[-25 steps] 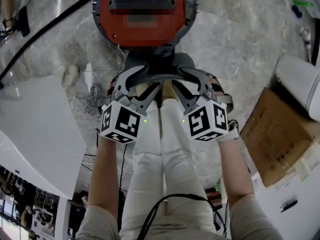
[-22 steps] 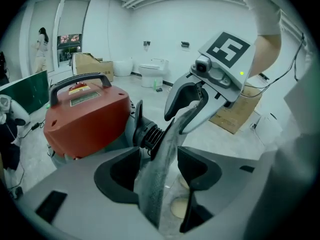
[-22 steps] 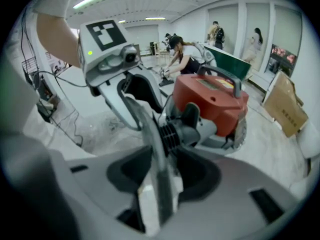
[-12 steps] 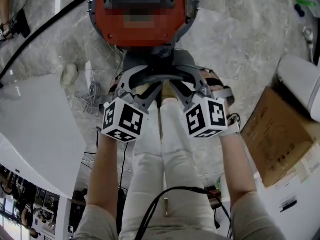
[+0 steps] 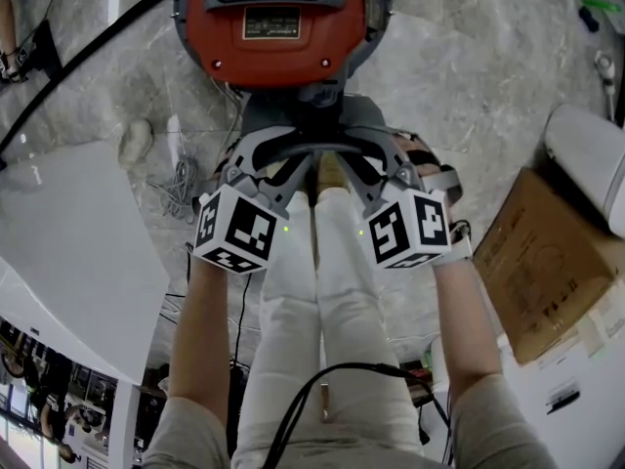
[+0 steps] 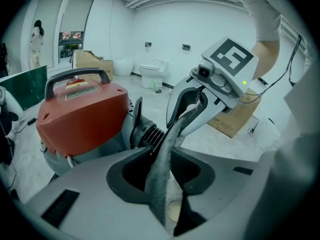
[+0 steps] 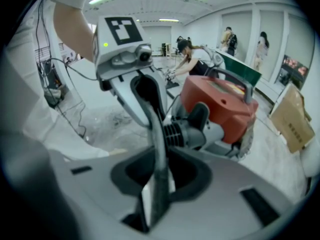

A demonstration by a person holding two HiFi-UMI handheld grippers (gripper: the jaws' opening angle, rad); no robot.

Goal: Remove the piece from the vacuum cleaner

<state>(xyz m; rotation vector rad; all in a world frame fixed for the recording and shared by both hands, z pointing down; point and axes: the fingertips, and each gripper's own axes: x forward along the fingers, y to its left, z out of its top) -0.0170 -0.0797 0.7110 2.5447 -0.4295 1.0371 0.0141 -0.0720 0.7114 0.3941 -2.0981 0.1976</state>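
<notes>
The left gripper (image 5: pixel 252 161) and the right gripper (image 5: pixel 385 161) have just been closing, and each now pinches one end of a thin, speckled grey strip (image 5: pixel 314 148). The grey strip arches between them just in front of the ribbed grey plastic collar (image 6: pixel 148 134) on the round red vacuum cleaner (image 5: pixel 283 27), which stands on the marbled floor (image 5: pixel 459 76).

The strip is narrow and looks flexible, and both pairs of pads hold it edge-on, so a sharp tug probably lets it slide out of one grip. Nothing steadies the red body, so if the piece sits tight in the collar, pulling likely drags the whole machine toward the person's legs (image 5: pixel 322 301). An uneven pull from the two sides may twist the fitting and jam it
</notes>
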